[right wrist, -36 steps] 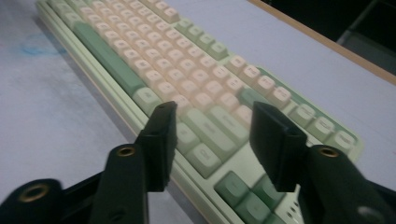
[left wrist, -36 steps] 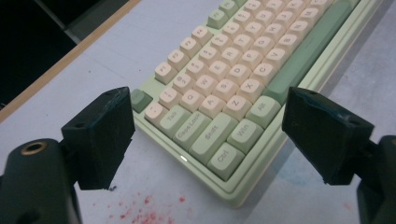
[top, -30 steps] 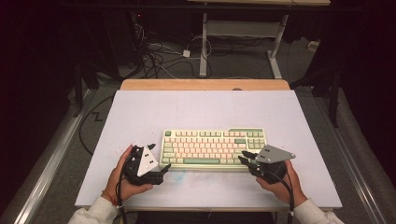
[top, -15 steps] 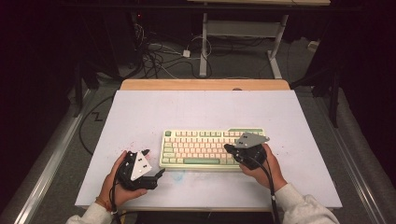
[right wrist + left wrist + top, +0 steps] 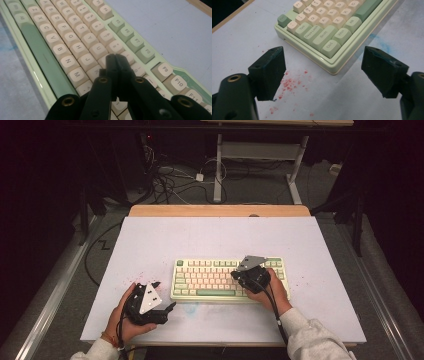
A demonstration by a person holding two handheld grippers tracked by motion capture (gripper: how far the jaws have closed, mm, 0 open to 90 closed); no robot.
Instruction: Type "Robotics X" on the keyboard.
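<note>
Right gripper view showed my right fingers point(image 5: 115, 58) pressed together, empty, tips over the keyboard point(image 5: 75, 37), its long axis running crosswise beneath them, while my left fingers point(image 5: 329, 75) stood wide on the bench point(image 5: 242, 37) just off its near-left corner.

Overhead faces forward-down; gripper views close; share keyboard point(image 5: 227, 277).
</note>
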